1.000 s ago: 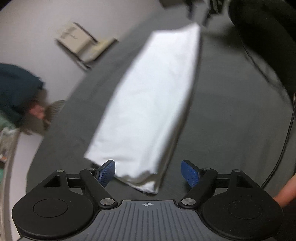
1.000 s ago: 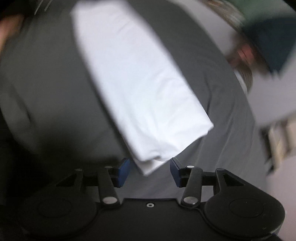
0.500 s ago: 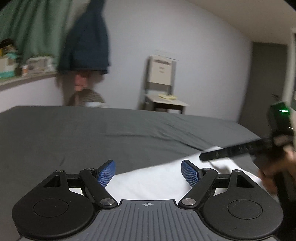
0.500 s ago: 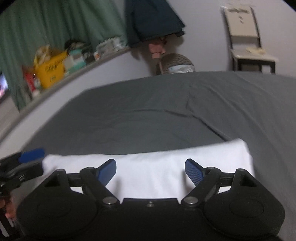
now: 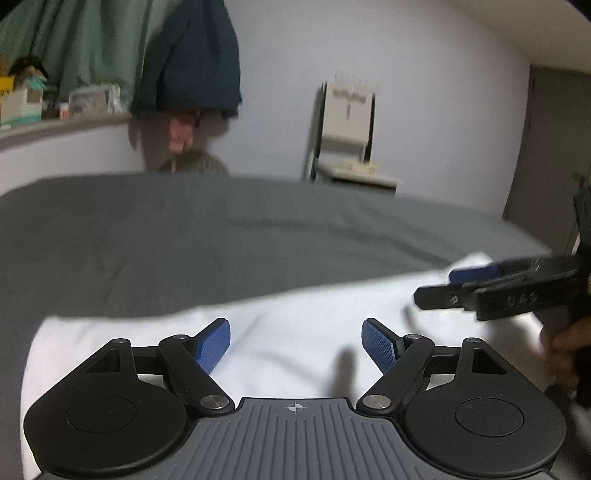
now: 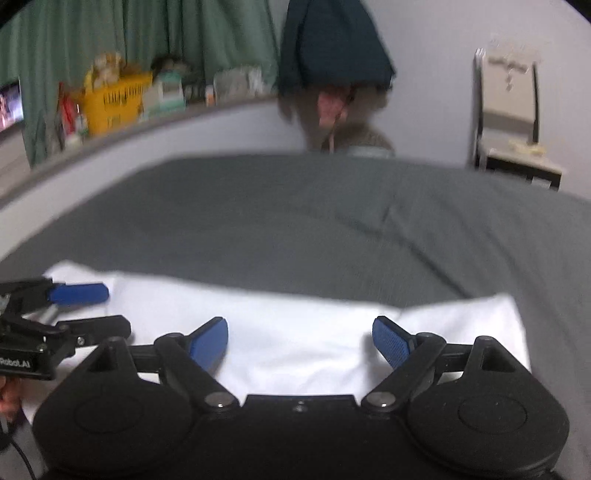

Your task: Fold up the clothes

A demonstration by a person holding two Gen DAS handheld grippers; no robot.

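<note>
Left gripper (image 5: 295, 345): blue pads spread wide, nothing between them, hovering over the near-left part of the white cloth; in the right wrist view it shows side-on at the left edge (image 6: 92, 308), fingers apart.
Right gripper (image 6: 300, 341): blue pads likewise spread, gripping nothing, over the middle of the cloth; in the left wrist view it enters from the right (image 5: 439, 288), held by a hand (image 5: 565, 354) that only this view shows.
Bed (image 6: 295, 221): grey sheet with soft creases, filling most of both views; wide bare sheet lies beyond the cloth toward the far edge.
White cloth (image 5: 295, 317): a long folded strip lying flat across the near side of the bed, running left to right under both grippers; smooth, with a shallow crease near its right end (image 6: 461, 317).
Cloth edges: left end is rounded and seen whole only in the left wrist view; the squared right end is seen only in the right wrist view, with grey sheet beyond it.
Only in the right wrist view: yellow basket (image 6: 116, 101) and clutter on a ledge under the green curtain (image 6: 147, 33).
Both views: dark blue garment (image 5: 192, 59) hanging on the wall, and a chair (image 5: 349, 129) beyond the bed's far right.
</note>
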